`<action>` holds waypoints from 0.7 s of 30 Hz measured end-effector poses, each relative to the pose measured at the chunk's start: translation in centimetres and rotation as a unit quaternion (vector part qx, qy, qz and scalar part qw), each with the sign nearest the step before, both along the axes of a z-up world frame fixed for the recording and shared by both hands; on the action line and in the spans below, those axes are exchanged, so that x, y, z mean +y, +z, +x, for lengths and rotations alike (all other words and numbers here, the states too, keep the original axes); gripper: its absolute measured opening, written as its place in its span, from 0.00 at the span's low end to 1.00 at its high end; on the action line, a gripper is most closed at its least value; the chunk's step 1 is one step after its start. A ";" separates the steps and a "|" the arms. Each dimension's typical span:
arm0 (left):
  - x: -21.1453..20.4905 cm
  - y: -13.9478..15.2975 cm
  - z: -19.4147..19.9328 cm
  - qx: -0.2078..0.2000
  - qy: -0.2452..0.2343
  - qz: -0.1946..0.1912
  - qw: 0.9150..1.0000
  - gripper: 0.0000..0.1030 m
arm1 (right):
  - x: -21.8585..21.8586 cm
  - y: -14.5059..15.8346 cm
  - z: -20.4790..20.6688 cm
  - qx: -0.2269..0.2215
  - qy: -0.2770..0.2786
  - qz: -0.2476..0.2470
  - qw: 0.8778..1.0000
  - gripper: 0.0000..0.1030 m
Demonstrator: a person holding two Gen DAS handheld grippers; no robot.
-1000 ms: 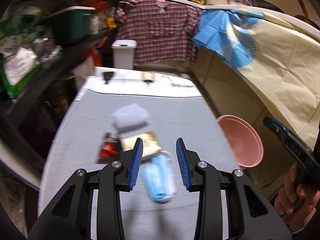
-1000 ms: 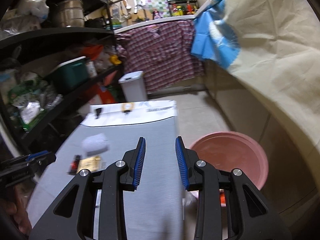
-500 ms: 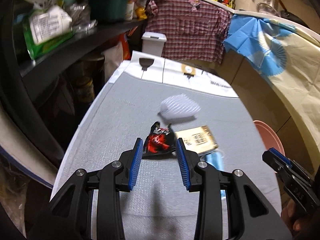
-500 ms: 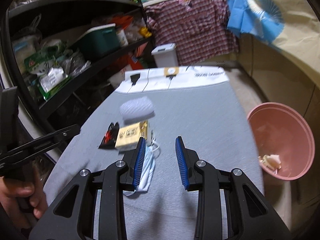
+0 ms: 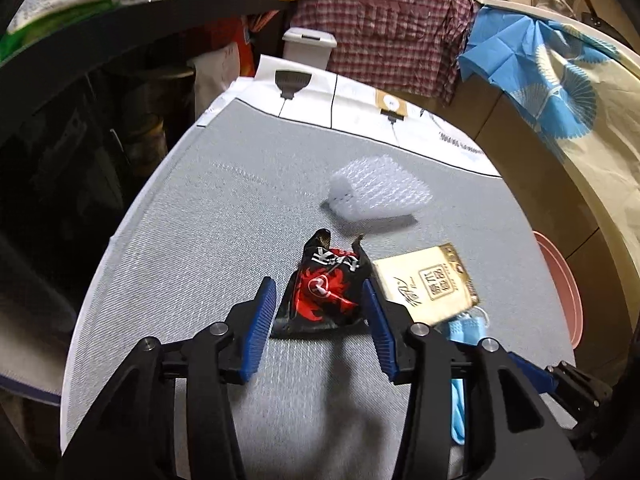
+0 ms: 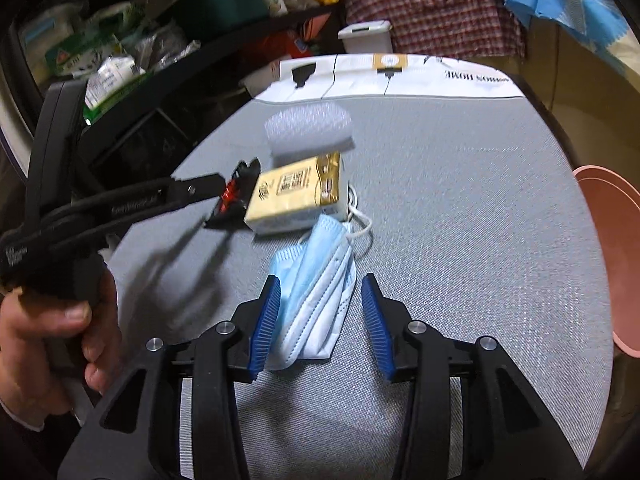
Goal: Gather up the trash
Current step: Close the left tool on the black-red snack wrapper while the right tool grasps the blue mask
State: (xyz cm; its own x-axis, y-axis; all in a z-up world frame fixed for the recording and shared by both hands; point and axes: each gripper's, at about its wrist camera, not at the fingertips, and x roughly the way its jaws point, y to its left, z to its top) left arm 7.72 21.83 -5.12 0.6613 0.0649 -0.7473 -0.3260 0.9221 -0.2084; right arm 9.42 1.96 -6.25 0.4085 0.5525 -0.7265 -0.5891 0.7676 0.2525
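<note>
A black and red snack wrapper [image 5: 322, 292] lies on the grey table [image 5: 200, 240]. My left gripper [image 5: 320, 308] is open with its jaws on either side of the wrapper. A tan tissue pack [image 5: 426, 284] lies just right of it, and also shows in the right wrist view [image 6: 298, 196]. A crumpled blue face mask [image 6: 316, 296] lies between the open jaws of my right gripper [image 6: 320, 312]. A white bubble-wrap roll [image 5: 378, 196] lies farther back, also seen in the right wrist view [image 6: 308, 128]. The left gripper [image 6: 224, 196] shows there reaching the wrapper [image 6: 234, 194].
A pink basin [image 6: 612, 256] stands on the floor to the right of the table; its rim shows in the left wrist view [image 5: 560, 280]. A white bin [image 5: 310, 46] stands beyond the table. Dark shelves [image 6: 160, 52] with clutter run along the left.
Both grippers have moved forward and down. The left one now straddles the wrapper. The right one now straddles the face mask.
</note>
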 end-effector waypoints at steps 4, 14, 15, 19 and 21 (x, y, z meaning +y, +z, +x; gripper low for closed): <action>0.3 -1.0 1.2 0.012 0.006 -0.005 1.000 0.47 | 0.4 -0.6 0.3 0.009 0.007 -0.011 1.000 0.42; -0.4 -1.8 2.2 0.023 -0.002 -0.002 1.000 0.50 | 0.3 -0.9 0.5 0.004 0.020 -0.021 1.000 0.39; -0.4 -1.7 2.2 0.024 -0.002 -0.001 1.000 0.49 | 0.4 -0.9 0.4 0.005 0.023 -0.020 1.000 0.34; -0.4 -1.4 2.0 0.026 0.001 -0.001 1.000 0.42 | 0.5 -0.7 0.2 0.001 0.029 -0.025 0.999 0.25; -0.6 -1.1 1.8 0.026 0.000 0.008 1.000 0.37 | 0.4 -0.7 0.2 0.000 0.027 -0.025 0.999 0.19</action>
